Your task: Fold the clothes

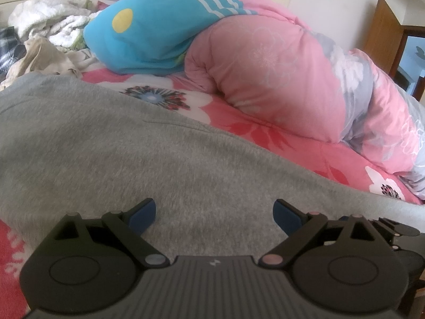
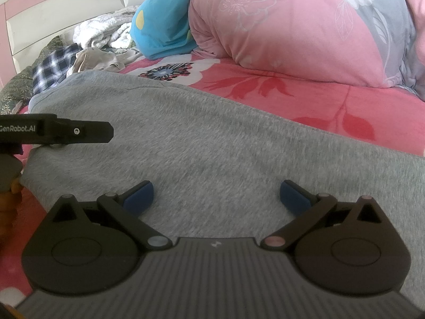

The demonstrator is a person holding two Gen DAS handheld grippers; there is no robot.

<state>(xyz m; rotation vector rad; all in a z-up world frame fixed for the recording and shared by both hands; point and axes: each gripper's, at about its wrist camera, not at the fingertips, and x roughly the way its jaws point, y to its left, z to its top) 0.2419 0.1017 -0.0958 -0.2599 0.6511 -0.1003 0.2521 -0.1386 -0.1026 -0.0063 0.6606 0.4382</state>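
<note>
A grey fleece garment (image 1: pixel 106 154) (image 2: pixel 199 138) lies spread flat across the pink flowered bed sheet (image 1: pixel 265 130) (image 2: pixel 332 98). My left gripper (image 1: pixel 214 214) hovers just over its near part, jaws wide apart, blue pads empty. My right gripper (image 2: pixel 216 198) is likewise open above the grey cloth, nothing between its fingers. In the right wrist view the left gripper's black body (image 2: pixel 66 132) reaches in from the left edge over the garment's left border, its fingertips hidden.
A rolled pink and grey quilt (image 1: pixel 292 74) (image 2: pixel 305 32) and a blue pillow (image 1: pixel 148 40) (image 2: pixel 162 29) lie behind the garment. A heap of other clothes, white towelling (image 1: pixel 47 21), beige cloth (image 2: pixel 95 59) and a plaid shirt (image 2: pixel 50 70), sits far left by the headboard (image 2: pixel 66 8). A wooden door (image 1: pixel 382 37) stands right.
</note>
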